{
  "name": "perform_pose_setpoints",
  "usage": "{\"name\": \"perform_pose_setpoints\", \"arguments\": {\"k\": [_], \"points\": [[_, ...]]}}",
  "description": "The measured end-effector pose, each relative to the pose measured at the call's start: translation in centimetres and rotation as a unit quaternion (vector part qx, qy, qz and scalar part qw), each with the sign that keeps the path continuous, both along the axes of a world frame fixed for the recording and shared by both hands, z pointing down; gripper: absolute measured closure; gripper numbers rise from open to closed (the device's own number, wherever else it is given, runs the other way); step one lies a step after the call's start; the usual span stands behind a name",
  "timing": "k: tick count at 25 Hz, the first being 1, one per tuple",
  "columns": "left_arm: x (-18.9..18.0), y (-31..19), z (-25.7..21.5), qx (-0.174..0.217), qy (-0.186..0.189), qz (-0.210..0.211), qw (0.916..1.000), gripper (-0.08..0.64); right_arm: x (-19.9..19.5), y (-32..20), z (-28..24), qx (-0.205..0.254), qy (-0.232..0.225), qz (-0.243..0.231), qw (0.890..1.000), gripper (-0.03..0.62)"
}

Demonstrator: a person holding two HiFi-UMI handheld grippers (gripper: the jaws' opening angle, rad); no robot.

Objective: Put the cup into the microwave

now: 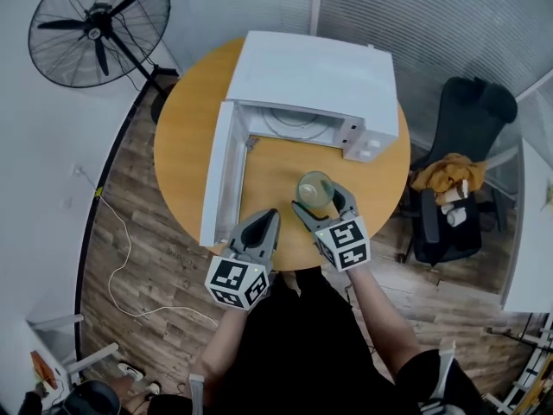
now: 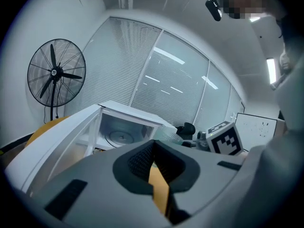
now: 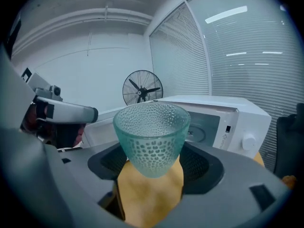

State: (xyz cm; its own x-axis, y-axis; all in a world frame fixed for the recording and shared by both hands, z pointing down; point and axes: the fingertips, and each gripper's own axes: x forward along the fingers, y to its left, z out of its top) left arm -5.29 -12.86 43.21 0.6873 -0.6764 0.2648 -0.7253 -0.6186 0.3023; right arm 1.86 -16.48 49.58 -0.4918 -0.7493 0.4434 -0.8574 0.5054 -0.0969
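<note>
A clear dimpled glass cup [image 1: 315, 188] [image 3: 152, 137] stands upright between the jaws of my right gripper [image 1: 321, 202] [image 3: 152, 163], which is shut on its lower part. It is over the round wooden table [image 1: 186, 137], just in front of the white microwave [image 1: 311, 85] [image 3: 223, 118]. The microwave's door [image 1: 220, 171] hangs open to the left, and the turntable [image 2: 118, 137] shows inside. My left gripper [image 1: 262, 226] [image 2: 153, 165] is shut on nothing near the table's front edge, beside the door's free end.
A black standing fan [image 1: 99, 28] [image 2: 57, 75] is at the back left on the wooden floor. To the right stands a black office chair [image 1: 458, 171] with an orange cloth on it. A white cable [image 1: 121, 258] trails across the floor.
</note>
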Motion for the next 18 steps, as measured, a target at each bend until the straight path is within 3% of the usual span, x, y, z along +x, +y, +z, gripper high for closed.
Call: {"name": "perform_pose_setpoints", "arguments": {"k": [18], "points": [[2.6, -5.7, 2.9, -0.027, -0.022, -0.078, 0.9963, 0.563, 1.2, -14.3, 9.0, -0.022, 0.011, -0.038, 0.999, 0.236]]}}
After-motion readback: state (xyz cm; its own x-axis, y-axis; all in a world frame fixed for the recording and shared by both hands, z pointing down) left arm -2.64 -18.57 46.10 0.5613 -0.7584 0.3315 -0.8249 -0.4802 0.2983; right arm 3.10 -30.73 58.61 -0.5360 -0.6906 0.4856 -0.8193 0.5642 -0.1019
